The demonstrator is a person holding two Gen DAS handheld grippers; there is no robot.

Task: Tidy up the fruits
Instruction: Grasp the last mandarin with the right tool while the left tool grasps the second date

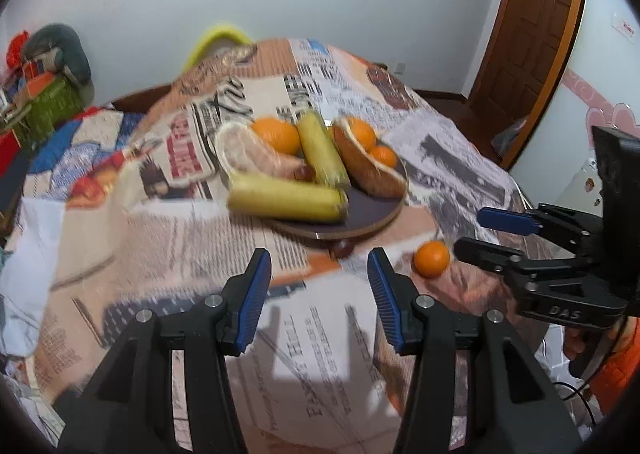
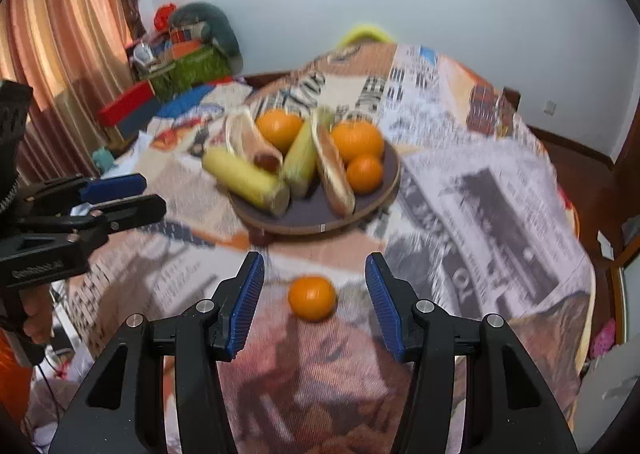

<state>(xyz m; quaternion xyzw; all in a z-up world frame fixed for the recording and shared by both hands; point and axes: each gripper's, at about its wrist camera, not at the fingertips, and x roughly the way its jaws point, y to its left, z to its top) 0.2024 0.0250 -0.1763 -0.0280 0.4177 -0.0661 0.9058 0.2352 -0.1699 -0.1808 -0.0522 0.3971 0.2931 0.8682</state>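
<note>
A newspaper-print cloth covered the bench (image 2: 500,189). One orange (image 2: 312,298) lay loose before the plate (image 2: 384,193) — the right gripper (image 2: 315,304) gaped wide to straddle it; the left gripper (image 1: 319,300), equally wide, held nothing.

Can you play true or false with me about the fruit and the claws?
1. A small orange tangerine sits alone on the newspaper-print tablecloth, off the round dark plate. True.
2. The right claw is squeezing that tangerine. False: its pads stand apart on either side, not touching it.
3. The left claw holds a banana. False: it is open and holds nothing.
4. The plate carries yellow bananas and oranges. True.
5. A small dark reddish fruit lies on the cloth just by the plate's near edge. True.
</note>
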